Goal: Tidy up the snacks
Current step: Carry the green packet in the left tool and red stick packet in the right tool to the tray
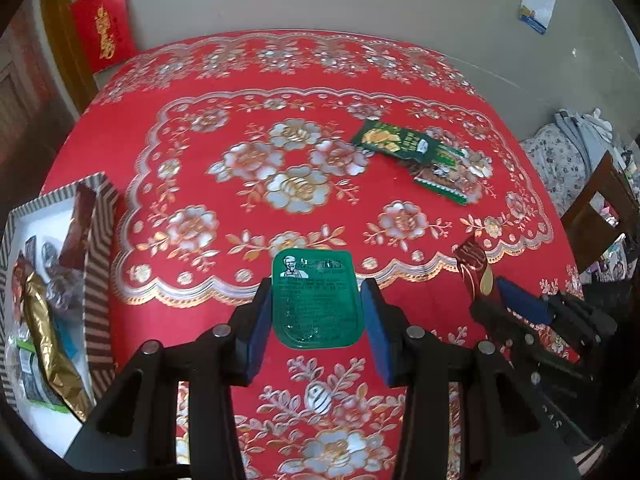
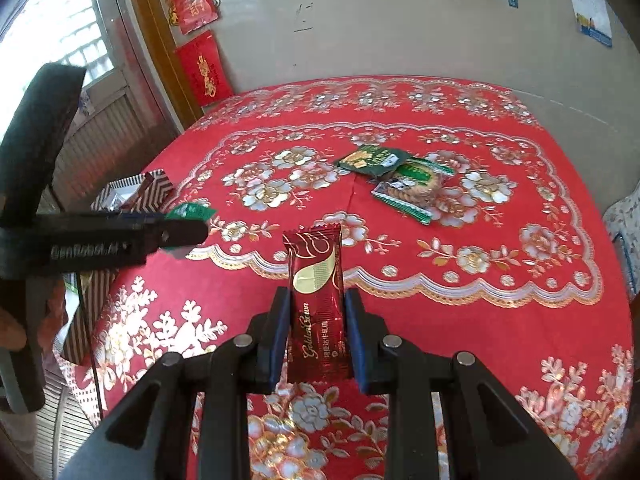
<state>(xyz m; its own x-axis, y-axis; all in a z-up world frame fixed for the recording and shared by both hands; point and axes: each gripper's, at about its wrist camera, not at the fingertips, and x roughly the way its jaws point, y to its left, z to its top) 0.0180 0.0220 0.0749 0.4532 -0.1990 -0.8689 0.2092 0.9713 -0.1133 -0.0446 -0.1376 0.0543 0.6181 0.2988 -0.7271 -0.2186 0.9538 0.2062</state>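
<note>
The right gripper (image 2: 316,332) clamps a glossy maroon wrapper (image 2: 318,304) lettered "Golden Crown"; the left gripper (image 1: 318,312) pinches a flat green sauce tub (image 1: 316,300) with a printed portrait, above the red floral tablecloth (image 1: 400,360). Two green packets (image 1: 416,156) lie beyond; a striped box (image 1: 98,264) sits left

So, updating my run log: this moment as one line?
left gripper: green sauce tub | right gripper: red wafer bar | striped box: part-filled
</note>
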